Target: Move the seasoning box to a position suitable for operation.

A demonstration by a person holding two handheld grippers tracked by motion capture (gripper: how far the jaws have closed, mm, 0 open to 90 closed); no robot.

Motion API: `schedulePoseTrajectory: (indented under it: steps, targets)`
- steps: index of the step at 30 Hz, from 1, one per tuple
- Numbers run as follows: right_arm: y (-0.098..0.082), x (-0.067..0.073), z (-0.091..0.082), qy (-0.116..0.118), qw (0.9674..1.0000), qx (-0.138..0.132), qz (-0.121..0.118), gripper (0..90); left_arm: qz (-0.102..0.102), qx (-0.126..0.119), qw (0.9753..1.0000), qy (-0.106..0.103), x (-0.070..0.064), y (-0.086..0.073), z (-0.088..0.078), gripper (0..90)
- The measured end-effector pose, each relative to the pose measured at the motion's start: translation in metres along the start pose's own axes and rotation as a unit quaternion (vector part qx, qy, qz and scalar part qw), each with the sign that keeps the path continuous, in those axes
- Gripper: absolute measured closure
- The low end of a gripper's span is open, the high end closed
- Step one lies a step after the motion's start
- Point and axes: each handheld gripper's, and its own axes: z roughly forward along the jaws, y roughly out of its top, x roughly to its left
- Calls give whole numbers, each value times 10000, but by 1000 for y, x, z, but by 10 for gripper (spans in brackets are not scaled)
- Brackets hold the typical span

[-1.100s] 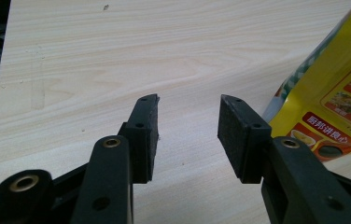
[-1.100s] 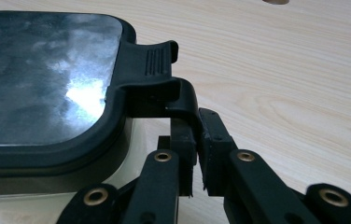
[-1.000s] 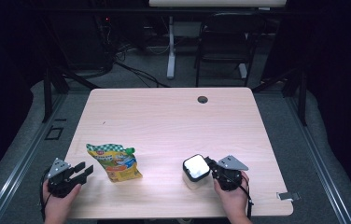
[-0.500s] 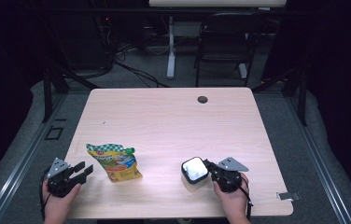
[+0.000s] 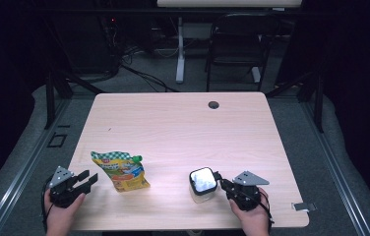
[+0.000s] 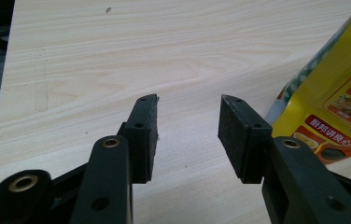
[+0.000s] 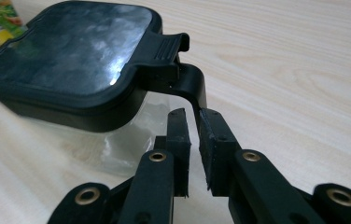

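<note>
At the near left corner of the pale wooden table (image 5: 173, 123), a hand holds the left gripper (image 5: 85, 180) low over the surface, jaws standing apart with only bare wood between them; in the left gripper view its pads (image 6: 148, 135) hover over the grain, clear of everything. Just to the right of it lies a yellow stand-up sauce pouch (image 5: 120, 170) with a green checked top and pictures of dishes, flat on the table and apart from the jaws. Farther right, near the front edge, stands a clear square jar with a black flip lid (image 5: 203, 184), upright, its lid down. The jar's black handle (image 7: 190, 84) curves down from the lid on the side facing the right gripper (image 5: 221, 179). That gripper's jaws are narrow and have just been easing apart; in the right gripper view the handle's lower end sits right at the tips of the pads (image 7: 211, 135), and whether they press on it I cannot tell
</note>
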Motion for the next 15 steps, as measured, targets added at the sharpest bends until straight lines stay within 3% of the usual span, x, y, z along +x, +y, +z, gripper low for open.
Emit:
schedulePoseTrajectory:
  steps: [5,13,15]
  targets:
    - [-4,7,-7,97,9999,69,-24,832,20,40,10000,10,-1,1,0,577]
    - [-8,24,-6,223,9990,104,-363,900,20,10,10000,9,-1,1,1,577]
    - [-9,25,-6,275,9991,84,-327,900,20,13,10000,7,-1,1,1,577]
